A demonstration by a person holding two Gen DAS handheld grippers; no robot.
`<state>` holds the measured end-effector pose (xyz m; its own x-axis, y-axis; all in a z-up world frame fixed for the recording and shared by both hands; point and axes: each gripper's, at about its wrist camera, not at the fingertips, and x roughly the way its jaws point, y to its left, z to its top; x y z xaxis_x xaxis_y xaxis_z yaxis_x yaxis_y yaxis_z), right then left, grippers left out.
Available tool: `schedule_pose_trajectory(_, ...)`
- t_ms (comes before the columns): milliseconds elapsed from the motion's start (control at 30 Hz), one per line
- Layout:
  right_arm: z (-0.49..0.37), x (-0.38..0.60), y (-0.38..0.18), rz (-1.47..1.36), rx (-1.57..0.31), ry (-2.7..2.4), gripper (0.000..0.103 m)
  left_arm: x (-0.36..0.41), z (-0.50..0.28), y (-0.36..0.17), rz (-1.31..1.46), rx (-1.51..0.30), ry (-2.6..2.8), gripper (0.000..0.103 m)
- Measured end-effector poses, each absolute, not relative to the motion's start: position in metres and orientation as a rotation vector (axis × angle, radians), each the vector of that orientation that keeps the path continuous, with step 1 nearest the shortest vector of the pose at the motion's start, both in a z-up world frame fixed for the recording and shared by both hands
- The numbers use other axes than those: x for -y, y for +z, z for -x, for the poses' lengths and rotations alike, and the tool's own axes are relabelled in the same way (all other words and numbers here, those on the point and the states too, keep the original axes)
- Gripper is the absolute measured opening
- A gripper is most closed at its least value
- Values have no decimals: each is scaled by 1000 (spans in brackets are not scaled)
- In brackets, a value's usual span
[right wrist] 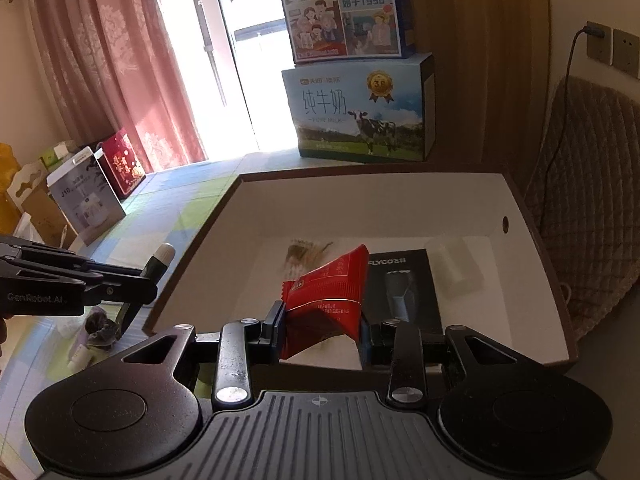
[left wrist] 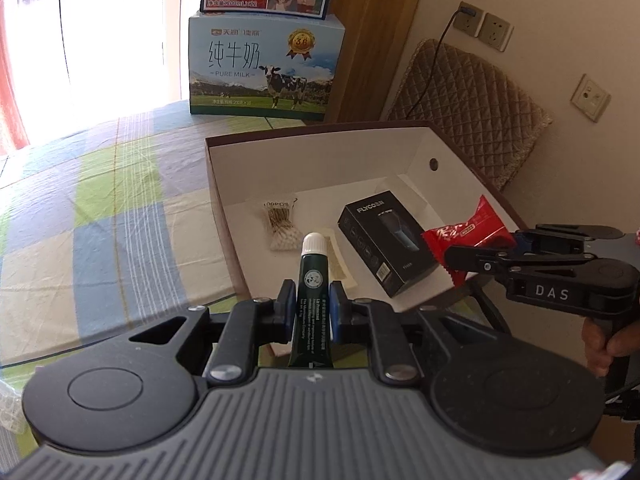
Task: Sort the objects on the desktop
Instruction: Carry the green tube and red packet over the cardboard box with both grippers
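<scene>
Green tube [left wrist: 313, 304] between left gripper [left wrist: 313, 305] pads, over box [left wrist: 280, 148].

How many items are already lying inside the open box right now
4: cotton swab bag at left, flat sachet near the front, black shaver box in the middle, clear packet at right. The held wrapper may hide more.

The tube [left wrist: 314, 300] is dark green with a white cap and pale print. The packet [right wrist: 328, 300] is red with white lettering. The tray [left wrist: 224, 184] is white inside with a dark brown rim. In it lie a black box [left wrist: 386, 242] with grey lettering and a clear bag [left wrist: 282, 222] of white-tipped swabs. The tabletop [left wrist: 100, 208] wears a check of blue, green, cream and grey. The carton [left wrist: 264, 68] is blue, showing a black-and-white cow on green grass. The curtain [right wrist: 120, 68] is pink, patterned. The cushion [left wrist: 472, 108] is brown, quilted in diamonds.
</scene>
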<state>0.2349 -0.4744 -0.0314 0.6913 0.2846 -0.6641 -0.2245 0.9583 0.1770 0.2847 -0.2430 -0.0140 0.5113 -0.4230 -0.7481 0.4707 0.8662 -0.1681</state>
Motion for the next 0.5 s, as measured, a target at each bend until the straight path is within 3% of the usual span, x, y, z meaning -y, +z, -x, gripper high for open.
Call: schedule_pose_trajectory(500, -283, 498, -65, -51, -846, 356, 32, 284, -321, -46, -88, -987, -463, 13)
